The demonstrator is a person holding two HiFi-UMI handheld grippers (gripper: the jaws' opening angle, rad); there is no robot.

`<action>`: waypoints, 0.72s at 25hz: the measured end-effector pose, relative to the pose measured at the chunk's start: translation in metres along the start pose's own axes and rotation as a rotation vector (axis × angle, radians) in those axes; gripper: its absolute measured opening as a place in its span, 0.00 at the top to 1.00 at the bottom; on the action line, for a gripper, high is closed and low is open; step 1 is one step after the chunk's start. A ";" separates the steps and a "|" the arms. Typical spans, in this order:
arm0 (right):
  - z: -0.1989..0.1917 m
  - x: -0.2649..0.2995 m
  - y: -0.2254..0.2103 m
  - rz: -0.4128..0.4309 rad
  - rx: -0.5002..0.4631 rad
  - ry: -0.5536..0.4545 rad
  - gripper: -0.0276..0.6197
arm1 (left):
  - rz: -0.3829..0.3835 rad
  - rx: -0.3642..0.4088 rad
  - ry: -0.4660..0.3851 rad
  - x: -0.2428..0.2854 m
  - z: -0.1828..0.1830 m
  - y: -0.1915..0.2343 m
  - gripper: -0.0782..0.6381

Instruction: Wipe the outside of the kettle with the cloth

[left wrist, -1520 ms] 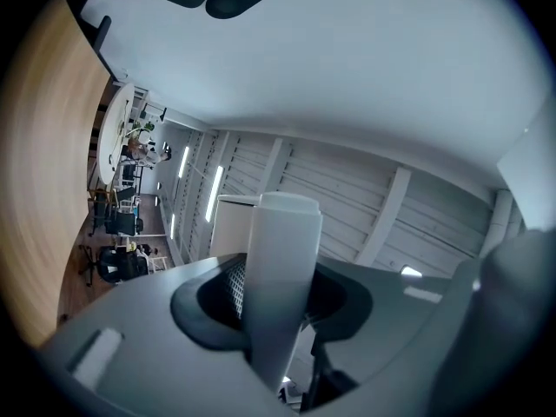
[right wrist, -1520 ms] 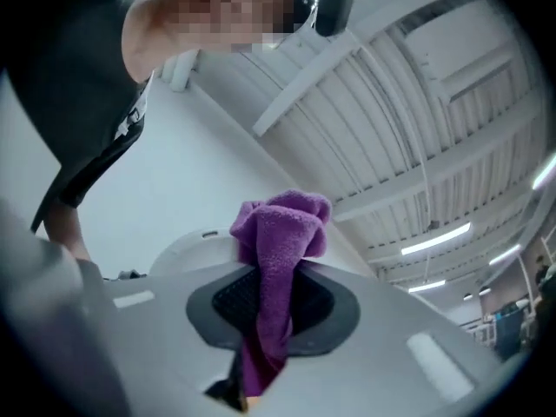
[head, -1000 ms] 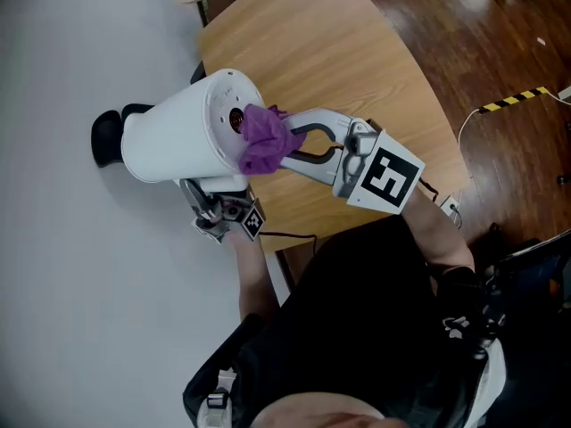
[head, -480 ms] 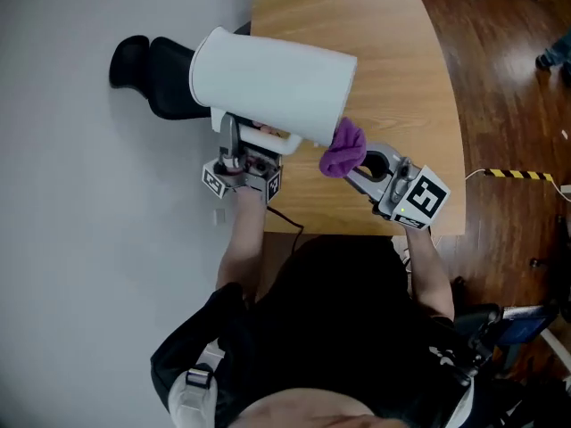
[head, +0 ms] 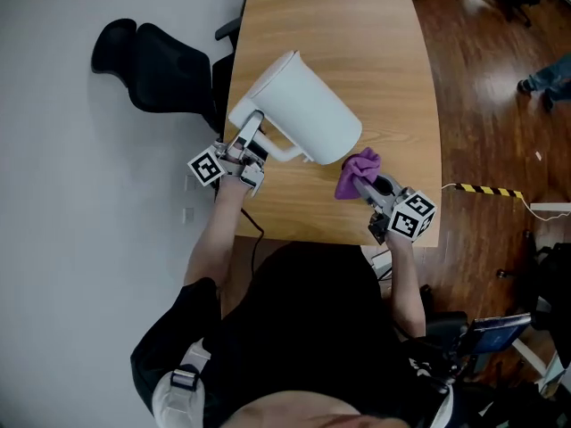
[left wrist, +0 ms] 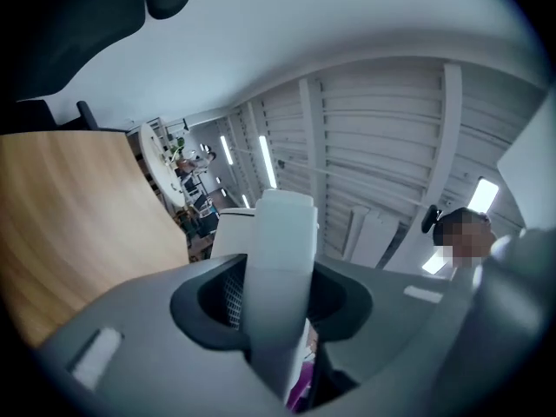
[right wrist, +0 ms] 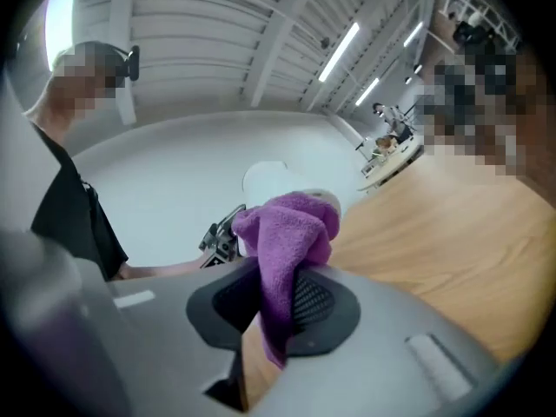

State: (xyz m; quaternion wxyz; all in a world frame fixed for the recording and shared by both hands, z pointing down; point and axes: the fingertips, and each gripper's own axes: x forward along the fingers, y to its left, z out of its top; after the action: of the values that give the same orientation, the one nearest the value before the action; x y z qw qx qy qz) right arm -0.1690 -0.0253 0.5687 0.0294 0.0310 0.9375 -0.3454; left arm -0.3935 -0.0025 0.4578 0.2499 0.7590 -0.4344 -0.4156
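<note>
Kettle (head: pixel 303 110), white and tilted on its side, hangs above the wooden table (head: pixel 393 52) near the table's left edge. It is carried by its handle (head: pixel 272 148).

The left tool (head: pixel 252 137) is clenched on that handle. In the left gripper view the white bar of the handle (left wrist: pixel 280 268) fills the gap between the two jaws, and both pads press against it. The jaws stand partly apart, only as wide as the handle.

The right tool (head: pixel 364 184) is clamped on the purple cloth (head: pixel 357 164). In the right gripper view the cloth (right wrist: pixel 291 233) is pinched between the pads, bunched up above them with a short tail hanging below. From the head view the cloth sits just beside the kettle's rounded end nearest the person, low and to the right of the body. Whether it touches the surface I cannot tell.

A black office chair (head: pixel 152 65) stands at the left of the table, and dark wood floor (head: pixel 500 105) lies to the right.
</note>
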 end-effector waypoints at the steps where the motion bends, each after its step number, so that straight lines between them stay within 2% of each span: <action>1: -0.001 -0.003 -0.003 -0.021 0.026 -0.011 0.89 | 0.027 -0.013 0.032 -0.004 -0.004 0.016 0.80; 4: -0.020 0.004 0.010 -0.059 0.113 -0.059 0.89 | 0.107 -0.028 0.116 -0.034 0.003 0.052 0.80; 6: -0.072 0.028 0.033 -0.068 0.149 -0.093 0.89 | 0.103 -0.037 0.141 -0.089 0.018 0.073 0.80; 8: -0.149 0.055 0.049 -0.073 0.141 -0.089 0.89 | 0.040 -0.048 0.126 -0.158 0.031 0.091 0.80; 9: -0.186 0.063 0.048 -0.099 0.139 -0.071 0.89 | -0.006 -0.021 0.122 -0.184 0.036 0.094 0.80; 10: -0.213 0.064 0.041 -0.134 0.137 -0.055 0.89 | -0.060 0.025 0.128 -0.193 0.040 0.096 0.80; 11: -0.221 0.060 0.032 -0.164 0.130 -0.050 0.89 | -0.115 0.069 0.144 -0.184 0.040 0.097 0.80; 12: -0.212 0.050 0.026 -0.186 0.121 -0.058 0.89 | -0.151 0.102 0.170 -0.159 0.038 0.100 0.80; 13: -0.189 0.040 0.024 -0.199 0.120 -0.072 0.89 | -0.149 0.128 0.208 -0.128 0.037 0.105 0.80; 15: -0.127 0.030 0.041 -0.188 0.159 -0.109 0.89 | -0.044 0.158 0.307 -0.076 0.046 0.124 0.80; 17: -0.069 0.018 0.057 -0.182 0.196 -0.151 0.89 | -0.041 0.154 0.381 -0.023 0.040 0.138 0.80; 18: -0.048 0.010 0.055 -0.199 0.190 -0.168 0.89 | -0.039 0.187 0.418 0.003 0.030 0.155 0.80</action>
State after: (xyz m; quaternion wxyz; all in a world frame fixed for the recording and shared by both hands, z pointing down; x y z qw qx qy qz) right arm -0.1762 0.0478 0.5691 0.0703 -0.0886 0.8933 -0.4351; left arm -0.4882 -0.0826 0.5548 0.2550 0.8566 -0.3953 -0.2121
